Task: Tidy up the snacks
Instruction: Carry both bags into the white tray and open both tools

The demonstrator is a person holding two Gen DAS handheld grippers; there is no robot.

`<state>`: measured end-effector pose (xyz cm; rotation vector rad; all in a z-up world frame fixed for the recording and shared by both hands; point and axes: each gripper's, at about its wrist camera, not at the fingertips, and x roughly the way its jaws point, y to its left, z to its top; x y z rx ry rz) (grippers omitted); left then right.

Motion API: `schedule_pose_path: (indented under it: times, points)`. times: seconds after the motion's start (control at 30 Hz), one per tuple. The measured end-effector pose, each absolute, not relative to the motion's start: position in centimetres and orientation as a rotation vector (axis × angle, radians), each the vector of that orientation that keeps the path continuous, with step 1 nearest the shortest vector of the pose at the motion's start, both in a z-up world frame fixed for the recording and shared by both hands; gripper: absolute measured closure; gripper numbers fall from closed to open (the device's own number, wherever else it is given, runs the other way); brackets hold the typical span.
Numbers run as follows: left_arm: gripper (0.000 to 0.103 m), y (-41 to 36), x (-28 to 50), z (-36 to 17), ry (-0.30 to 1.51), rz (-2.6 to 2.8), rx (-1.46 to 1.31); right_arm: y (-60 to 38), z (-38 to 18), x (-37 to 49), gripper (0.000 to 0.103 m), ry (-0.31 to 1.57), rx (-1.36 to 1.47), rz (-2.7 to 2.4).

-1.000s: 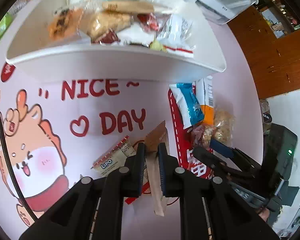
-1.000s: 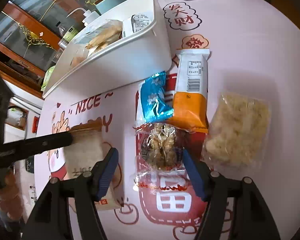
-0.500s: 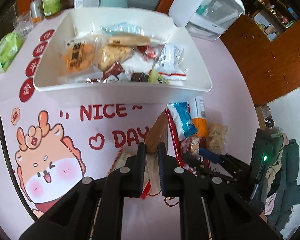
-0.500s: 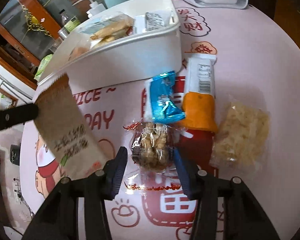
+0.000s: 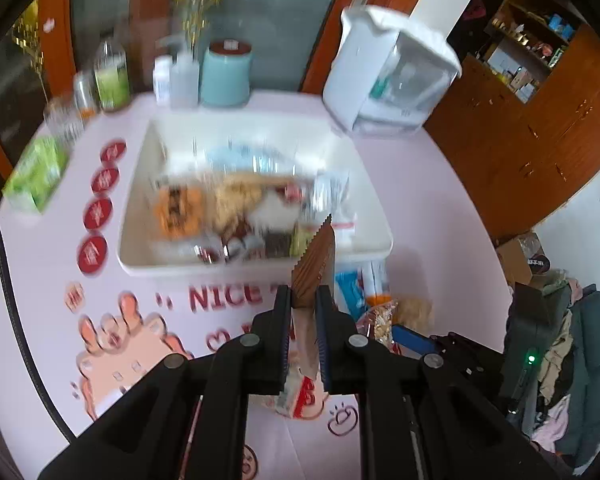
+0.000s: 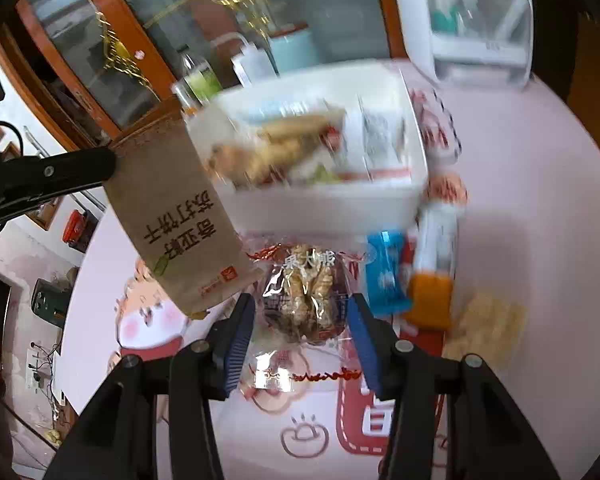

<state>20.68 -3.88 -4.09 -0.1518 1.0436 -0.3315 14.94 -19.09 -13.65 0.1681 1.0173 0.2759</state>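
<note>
My left gripper is shut on a brown paper snack packet, whose serrated top reaches up in front of the white bin's near wall. The right wrist view shows the same brown packet hanging in the air left of the bin, which holds several snacks. My right gripper is shut on a clear-wrapped walnut snack, lifted off the red mat. A blue packet, an orange-and-white packet and a pale cracker packet lie on the table to its right.
A Lipo biscuit packet lies on the pink tablecloth under my left gripper. Behind the bin stand a teal canister, bottles and a white appliance. A green box sits at the table's left edge.
Both grippers have risen above the table. The left carried the brown packet up toward the bin's front. The right's jaws narrowed onto the walnut snack and lifted it.
</note>
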Motion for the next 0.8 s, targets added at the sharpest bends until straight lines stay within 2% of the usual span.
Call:
schedule_pose_path:
  times: [0.3, 0.43, 0.73, 0.77, 0.8]
  points:
    - [0.093, -3.3, 23.7, 2.0, 0.910, -0.299, -0.099, -18.5, -5.9, 19.7, 0.055, 0.851, 0.105, 0.248]
    - [0.093, -3.2, 25.5, 3.3, 0.871, -0.273, -0.085, -18.4, -4.1, 22.2, 0.054, 0.811, 0.091, 0.211]
    - [0.092, -3.3, 30.0, -0.2, 0.938, -0.172, -0.027, -17.8, -5.8, 27.8, 0.052, 0.888, 0.042, 0.136]
    - [0.091, -3.3, 30.6, -0.9, 0.949, -0.149, -0.010, -17.7, -6.2, 28.1, 0.052, 0.901, 0.044, 0.137]
    - [0.084, -3.2, 31.1, -1.6, 0.963, -0.130, 0.002, -17.8, -6.5, 28.4, 0.047, 0.910, 0.049, 0.136]
